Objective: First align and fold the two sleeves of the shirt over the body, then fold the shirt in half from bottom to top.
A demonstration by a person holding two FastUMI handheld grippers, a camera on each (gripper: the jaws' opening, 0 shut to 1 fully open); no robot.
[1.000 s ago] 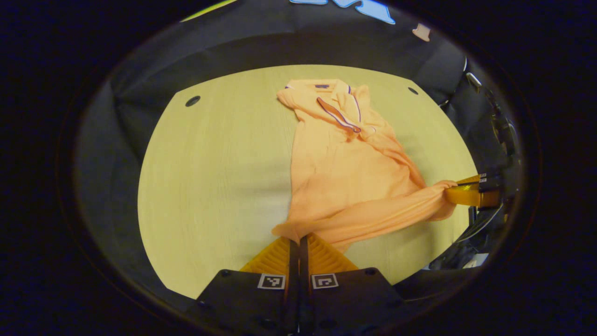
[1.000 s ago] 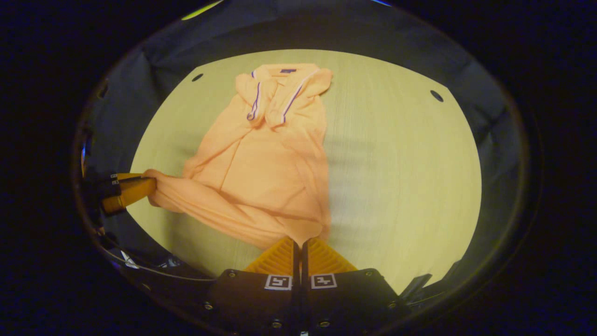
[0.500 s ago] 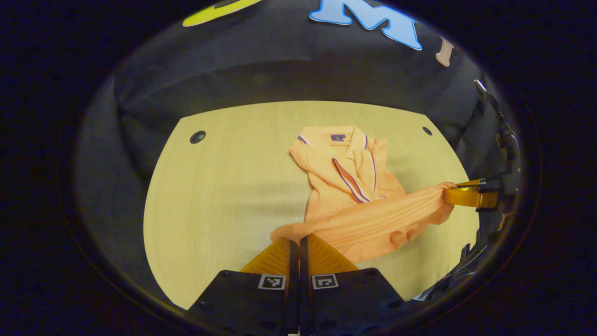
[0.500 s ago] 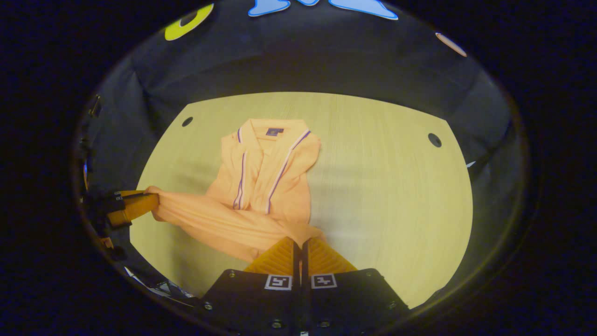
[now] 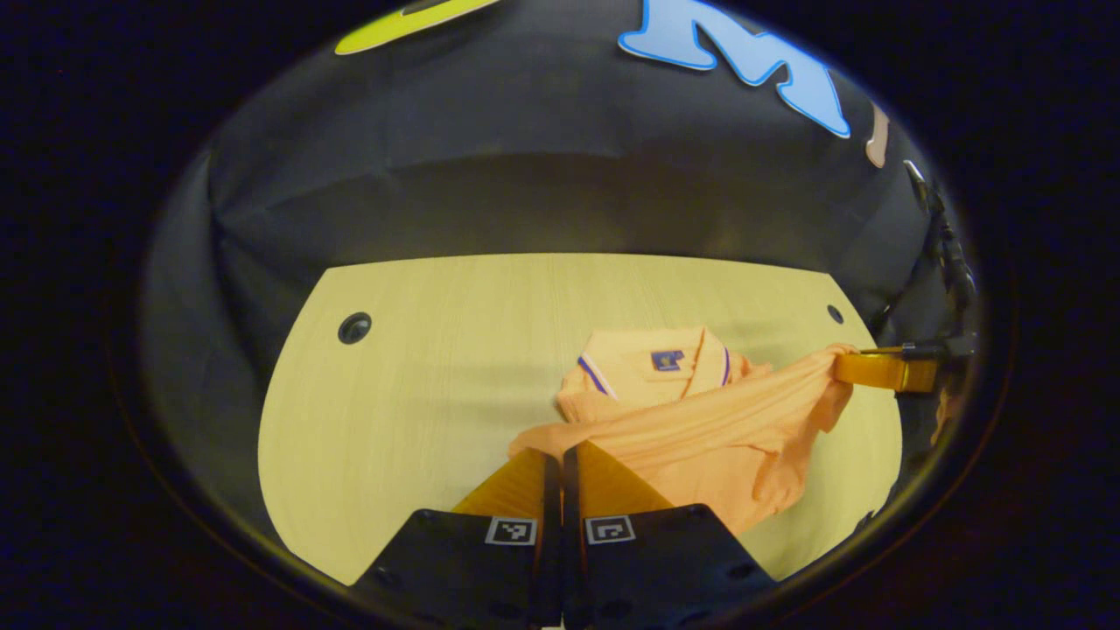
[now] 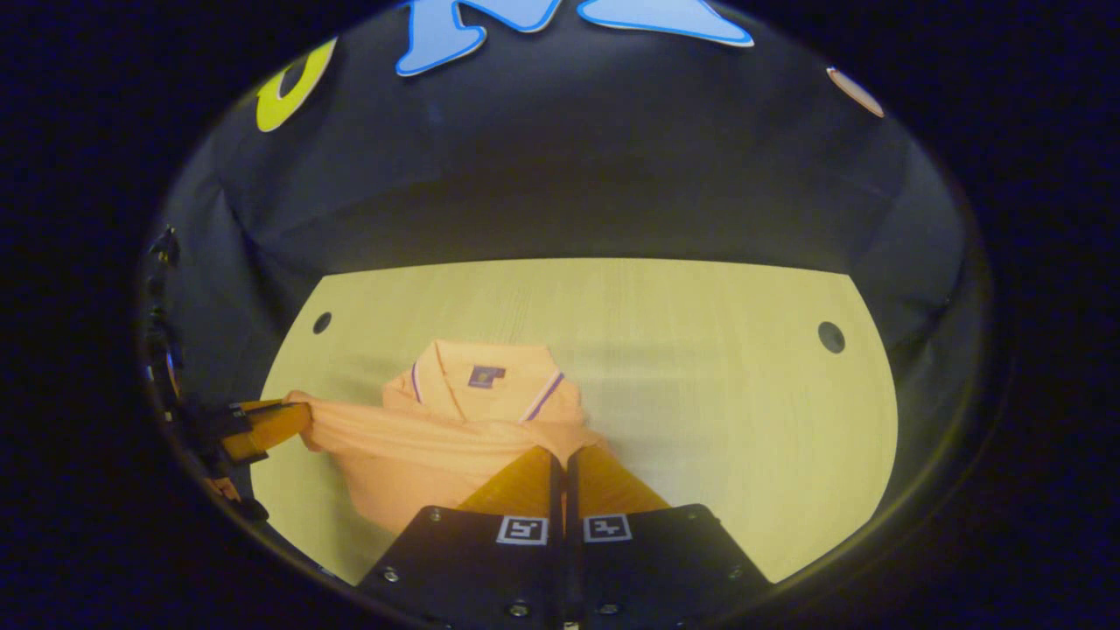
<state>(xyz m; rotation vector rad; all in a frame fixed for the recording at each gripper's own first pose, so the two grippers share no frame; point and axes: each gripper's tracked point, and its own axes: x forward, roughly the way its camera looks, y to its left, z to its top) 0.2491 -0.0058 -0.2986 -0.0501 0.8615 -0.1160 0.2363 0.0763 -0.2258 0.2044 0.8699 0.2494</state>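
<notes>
Shirt point(image 5: 700, 429) hem pinched in both tools, L point(image 5: 560, 455); R point(image 6: 560, 459).

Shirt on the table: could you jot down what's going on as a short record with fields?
item: orange shirt with striped collar
surface: pale wood table
left tool: shut on the shirt's hem, one corner
right tool: shut on the hem's other corner
hem: lifted and stretched between both tools, near the collar
fold stage: bottom-to-top fold under way, hem not yet laid down
</notes>
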